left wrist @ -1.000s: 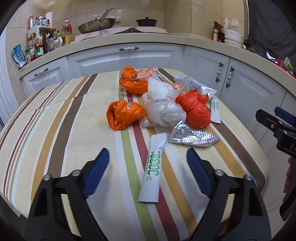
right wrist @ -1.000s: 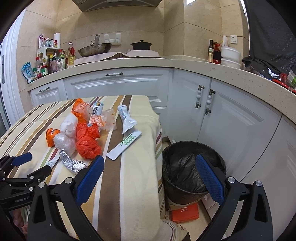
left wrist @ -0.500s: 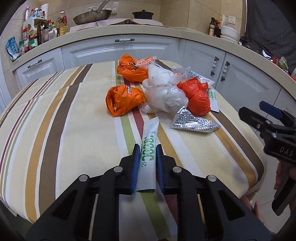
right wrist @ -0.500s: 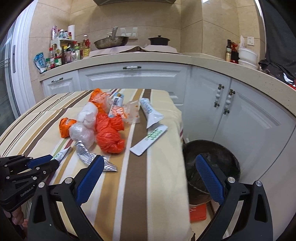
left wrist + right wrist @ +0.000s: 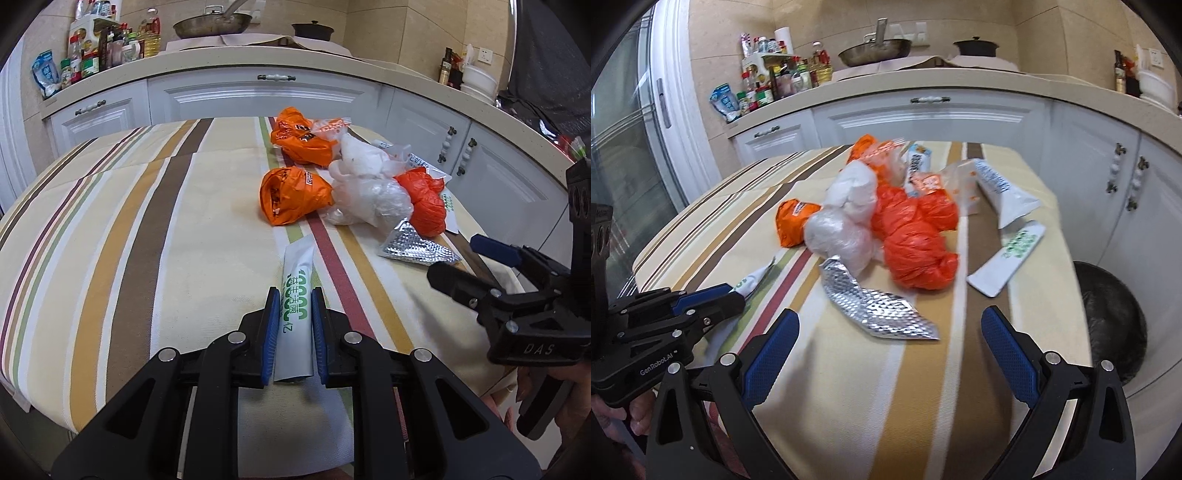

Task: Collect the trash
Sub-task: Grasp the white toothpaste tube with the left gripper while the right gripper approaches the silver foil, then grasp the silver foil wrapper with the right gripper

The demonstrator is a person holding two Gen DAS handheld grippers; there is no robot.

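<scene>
At the striped worktop's near edge, your left claw has just closed on the white green-printed sachet for binning, while your right claw hovers open over the crinkled silver foil wrapper.

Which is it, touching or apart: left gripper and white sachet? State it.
Touching. In the left wrist view the left gripper has its blue pads pressed on both sides of the white sachet, with no gap showing.
</scene>
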